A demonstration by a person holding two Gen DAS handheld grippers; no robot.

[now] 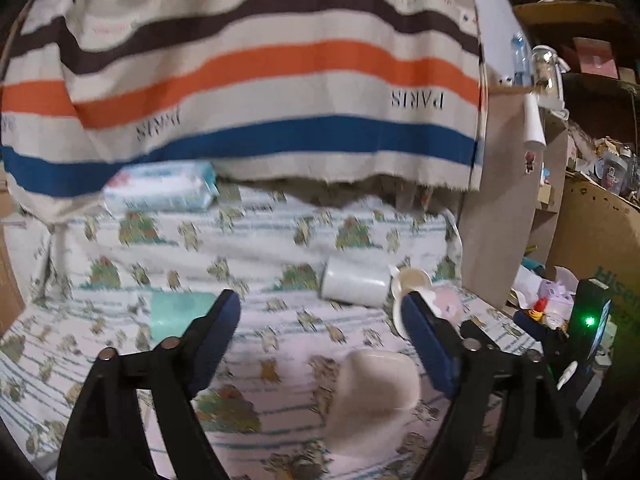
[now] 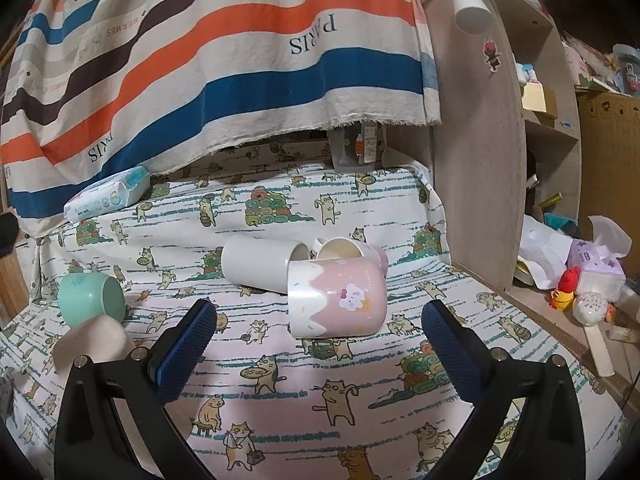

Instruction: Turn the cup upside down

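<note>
Work surface: table (image 2: 280,380) draped in a cat-print cloth, striped cloth (image 2: 224,52) hung behind.

Pink cup (image 2: 338,300) standing straight ahead of the right gripper (image 2: 320,328), apart from both fingers, centred in the gap. Orientation hard to confirm: no open mouth visible on top, so possibly already upside down. Jaws spread wide, holding nothing; apparently squared up on the cup either to take it or having let it go.

White cup (image 2: 260,262) on its side just behind, touching or nearly touching the pink cup; a cream cup (image 2: 340,249) behind that, mouth facing the camera. Green cup (image 2: 91,299) on its side, well to the left. Likely awaiting turning.

Left gripper (image 1: 320,320) jaws likewise wide open, empty, view blurred. Pale blurred object (image 1: 372,400) close to its lens, unidentified.

Risk: crowded cups leave little finger room.
</note>
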